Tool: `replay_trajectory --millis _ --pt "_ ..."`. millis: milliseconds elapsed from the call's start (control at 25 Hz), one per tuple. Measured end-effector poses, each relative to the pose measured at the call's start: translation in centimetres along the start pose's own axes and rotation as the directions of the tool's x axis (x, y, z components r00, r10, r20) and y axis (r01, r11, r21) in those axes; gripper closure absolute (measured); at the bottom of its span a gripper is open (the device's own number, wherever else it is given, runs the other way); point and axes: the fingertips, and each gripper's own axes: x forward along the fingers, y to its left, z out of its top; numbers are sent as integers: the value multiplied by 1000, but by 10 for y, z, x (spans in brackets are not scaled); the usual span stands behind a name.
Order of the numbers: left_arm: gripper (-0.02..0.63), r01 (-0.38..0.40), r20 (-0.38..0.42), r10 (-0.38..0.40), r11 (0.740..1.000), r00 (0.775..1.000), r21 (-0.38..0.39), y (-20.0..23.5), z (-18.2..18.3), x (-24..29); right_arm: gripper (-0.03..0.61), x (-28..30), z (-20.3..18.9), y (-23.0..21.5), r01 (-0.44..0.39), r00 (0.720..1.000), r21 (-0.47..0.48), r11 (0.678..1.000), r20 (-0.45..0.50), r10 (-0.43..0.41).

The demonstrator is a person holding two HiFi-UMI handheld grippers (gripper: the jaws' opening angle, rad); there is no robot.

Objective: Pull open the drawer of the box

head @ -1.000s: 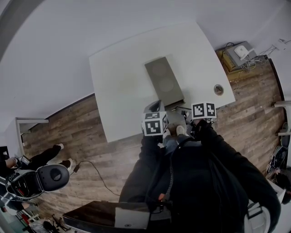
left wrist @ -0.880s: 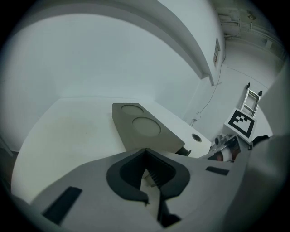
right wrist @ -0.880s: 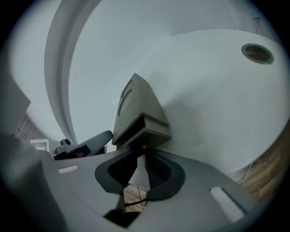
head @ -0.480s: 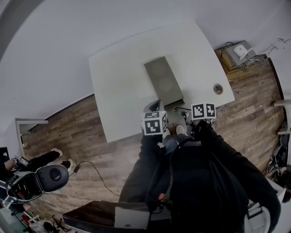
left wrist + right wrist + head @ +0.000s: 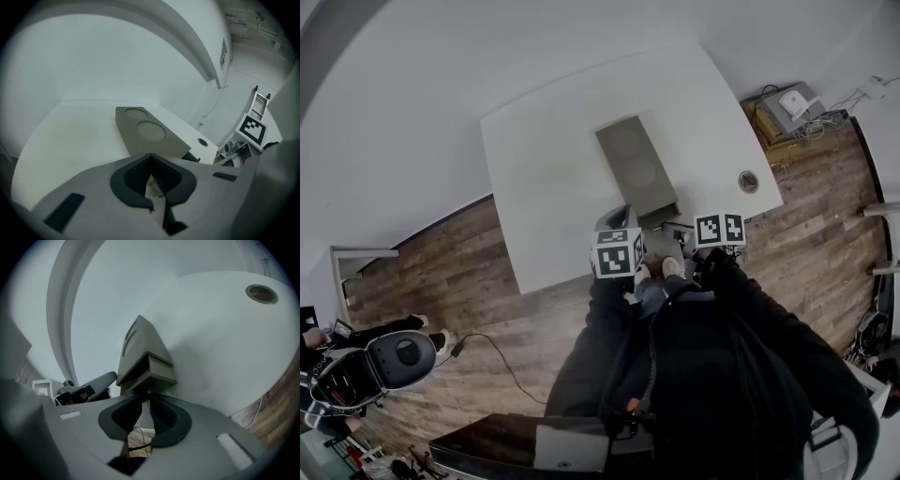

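A flat grey box (image 5: pixel 636 164) with two round marks on its lid lies on the white table (image 5: pixel 553 169). Its drawer (image 5: pixel 662 221) sticks out a little at the near end. In the right gripper view the drawer (image 5: pixel 158 370) shows as an open slot under the box (image 5: pixel 139 348). My right gripper (image 5: pixel 146 398) has its jaws closed together at the drawer's lower front edge. My left gripper (image 5: pixel 150 158) is shut with nothing in it, just short of the box (image 5: pixel 149 133). From the head view both grippers (image 5: pixel 623 221) (image 5: pixel 682 234) sit at the table's near edge.
A round cable hole (image 5: pixel 748 181) is near the table's right corner. Wooden floor (image 5: pixel 469 281) surrounds the table. An office chair (image 5: pixel 389 361) stands at the lower left, and devices with cables (image 5: pixel 792 108) lie by the wall at the right.
Both grippers and the box stay almost still. At the lower left the chair has shifted left and a person's legs have drawn back toward the edge.
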Motion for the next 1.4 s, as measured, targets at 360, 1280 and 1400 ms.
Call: replay_trajectory --millis 360,1280,1400 --pt "617 1 -4 -1 1000 1000 7 1 2 0 525 -1 -1 1 2 1000 6 1000 -2 -2" --pt "617 5 1 -5 1000 1000 -8 2 1 -2 525 -5 -10 1 4 1000 0 1000 -24 -4" --pt "617 3 2 -3 1000 1000 -7 3 1 -3 525 -6 -12 1 3 1000 -1 1000 -25 -3"
